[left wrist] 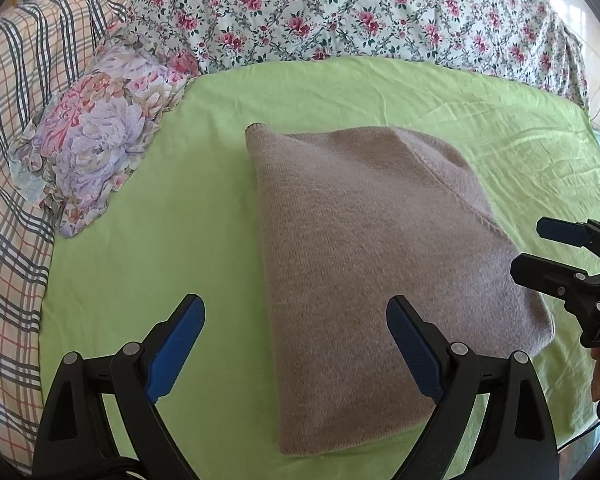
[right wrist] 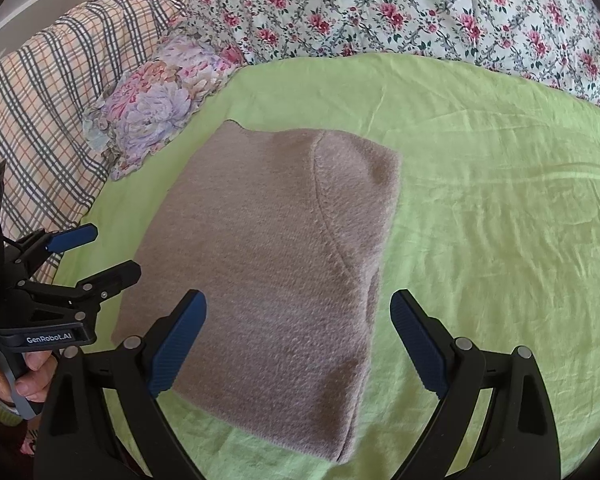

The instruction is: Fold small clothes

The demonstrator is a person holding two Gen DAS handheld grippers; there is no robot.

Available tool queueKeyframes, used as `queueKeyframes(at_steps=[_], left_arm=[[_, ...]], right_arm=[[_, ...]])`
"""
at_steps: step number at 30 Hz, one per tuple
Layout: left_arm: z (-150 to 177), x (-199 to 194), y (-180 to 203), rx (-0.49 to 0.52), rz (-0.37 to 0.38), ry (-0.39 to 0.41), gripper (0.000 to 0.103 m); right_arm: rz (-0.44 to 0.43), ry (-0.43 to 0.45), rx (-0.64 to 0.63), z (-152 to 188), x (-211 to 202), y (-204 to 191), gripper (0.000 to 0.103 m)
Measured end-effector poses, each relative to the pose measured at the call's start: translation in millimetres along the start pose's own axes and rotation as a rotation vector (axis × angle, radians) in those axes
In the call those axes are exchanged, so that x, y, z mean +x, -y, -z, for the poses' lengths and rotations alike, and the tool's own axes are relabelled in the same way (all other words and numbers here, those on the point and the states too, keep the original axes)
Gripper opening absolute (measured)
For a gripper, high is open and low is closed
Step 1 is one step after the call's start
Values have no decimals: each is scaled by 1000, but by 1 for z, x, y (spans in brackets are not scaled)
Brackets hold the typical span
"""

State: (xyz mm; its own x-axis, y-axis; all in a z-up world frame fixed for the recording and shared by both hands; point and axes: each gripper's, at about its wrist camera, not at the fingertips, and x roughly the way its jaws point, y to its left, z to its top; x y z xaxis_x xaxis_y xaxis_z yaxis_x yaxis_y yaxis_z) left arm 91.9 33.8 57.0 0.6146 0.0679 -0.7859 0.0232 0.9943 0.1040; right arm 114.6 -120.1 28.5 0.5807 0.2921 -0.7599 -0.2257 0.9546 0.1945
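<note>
the left gripper (left wrist: 296,344) hangs spread wide with nothing between its blue pads, poised over the near left edge of the sweater (left wrist: 380,272). the right gripper (right wrist: 298,346) is spread wide too and holds nothing, hovering over the sweater's near right corner. each shows in the other's view, well apart across the garment.

the sweater, a fuzzy taupe knit, lies already folded into a narrow slab in the middle of the green sheet (right wrist: 500,200), its long sides doubled and a curved seam running across the top layer. a floral pillow (left wrist: 96,140) sits just beyond its far left corner, with a plaid blanket (left wrist: 16,120) and a flowered quilt (left wrist: 340,8) heaped behind.

the step in hand looks like the last cross fold, near end over far end. to do it well, each claw should probably come down on its own near corner and pinch every layer, not just the top one, since the knit seems thick and springy. lift both corners level and together, carry them straight toward the far edge, and lay them square so the sides stay aligned.
</note>
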Motion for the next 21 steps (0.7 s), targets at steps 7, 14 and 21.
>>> queueKeyframes(at_steps=[7,14,21], left_arm=[[-3,6,-1,-1,1,-7,93],[-4,5,-2,-7,-5,5,93],[-5,2,-1,-18,13,4,93]], right_arm=[[-10,-5,12,1,5,2,93],[-10,-1,16,2,8,-3,93],[-22,9,28,2,8,-6,93]])
